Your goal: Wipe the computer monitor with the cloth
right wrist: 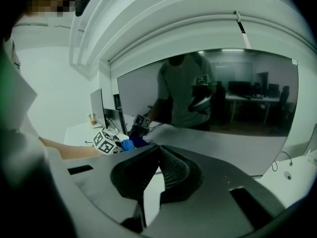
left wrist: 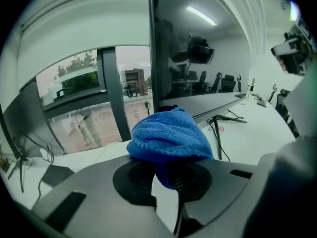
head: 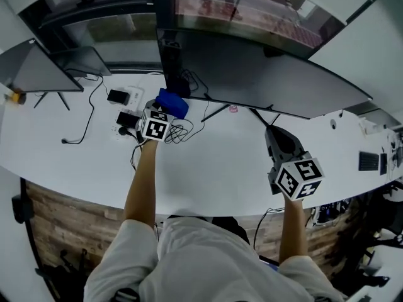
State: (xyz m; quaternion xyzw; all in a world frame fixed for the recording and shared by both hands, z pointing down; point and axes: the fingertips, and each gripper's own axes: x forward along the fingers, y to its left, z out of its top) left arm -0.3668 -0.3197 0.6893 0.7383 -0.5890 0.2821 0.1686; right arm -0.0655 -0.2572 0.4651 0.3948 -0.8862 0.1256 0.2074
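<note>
A wide, dark curved monitor (head: pixel 264 74) stands on the white desk (head: pixel 214 168); its screen is off and reflects the room (right wrist: pixel 223 103). My left gripper (head: pixel 165 112) is shut on a crumpled blue cloth (head: pixel 172 102), just in front of the monitor's left end. In the left gripper view the cloth (left wrist: pixel 171 135) bulges out over the jaws, with the monitor's left edge (left wrist: pixel 154 48) right behind it. My right gripper (head: pixel 280 140) hovers over the desk below the screen's right half. Its fingertips meet and hold nothing (right wrist: pixel 159 155). From there the cloth (right wrist: pixel 130 144) shows small at the far left.
A second monitor (head: pixel 38 71) stands at the desk's far left. Black adapters (head: pixel 126 118), a white power strip (head: pixel 129 95) and tangled cables (head: pixel 181 131) lie beside the left gripper. The monitor's thin stand legs (head: pixel 220 111) reach onto the desk. A dark grille-like device (head: pixel 369 161) sits far right.
</note>
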